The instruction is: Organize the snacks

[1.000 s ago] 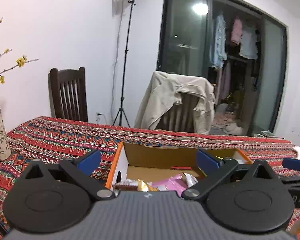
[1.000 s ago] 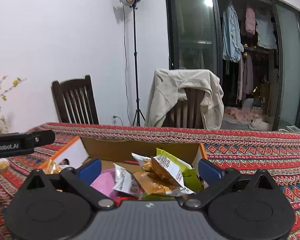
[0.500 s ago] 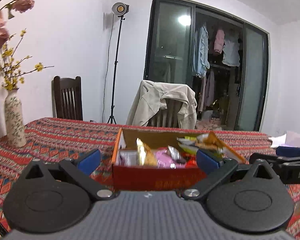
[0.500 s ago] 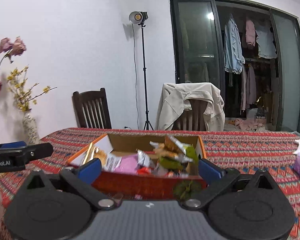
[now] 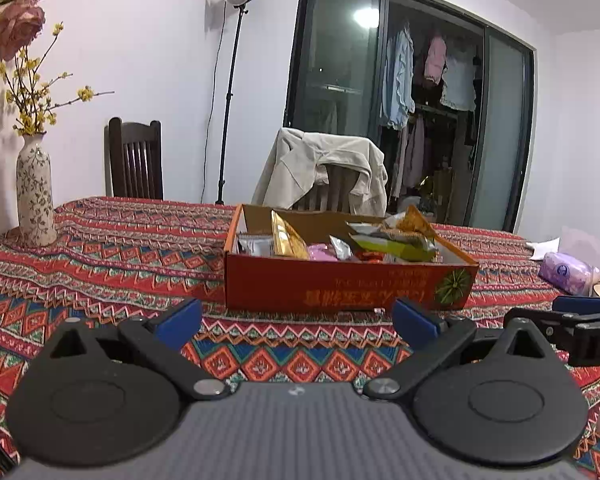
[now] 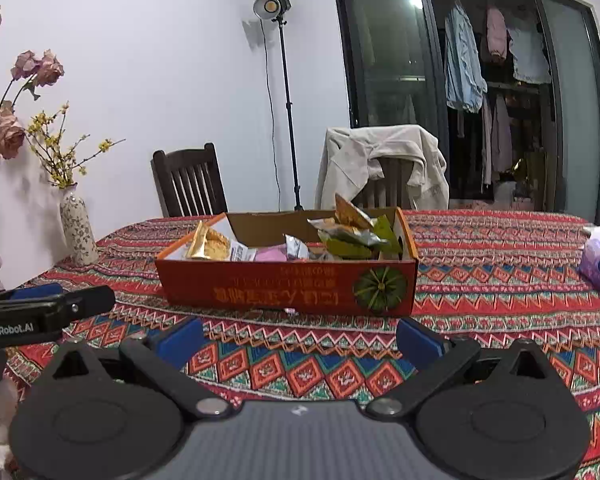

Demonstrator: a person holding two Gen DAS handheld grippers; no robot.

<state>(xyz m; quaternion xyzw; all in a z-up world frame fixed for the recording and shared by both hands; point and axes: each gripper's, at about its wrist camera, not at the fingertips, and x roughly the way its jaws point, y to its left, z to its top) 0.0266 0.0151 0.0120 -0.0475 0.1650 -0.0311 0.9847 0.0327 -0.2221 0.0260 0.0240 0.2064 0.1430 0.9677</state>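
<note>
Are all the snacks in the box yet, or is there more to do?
It looks nearly done. The snack packets sit piled in the red cardboard box on the patterned tablecloth, with no loose packets showing around it. The left claw and the right claw are both open and empty, short of the box. Perhaps only straightening the untidy pile is left.

Your right gripper [image 6: 298, 340] hangs empty above the patterned tablecloth [image 6: 480, 280], fingers spread wide. Ahead sits the red cardboard box [image 6: 288, 286] full of snack packets [image 6: 348, 232]. Your left gripper [image 6: 44, 312] shows at the left edge.
</note>
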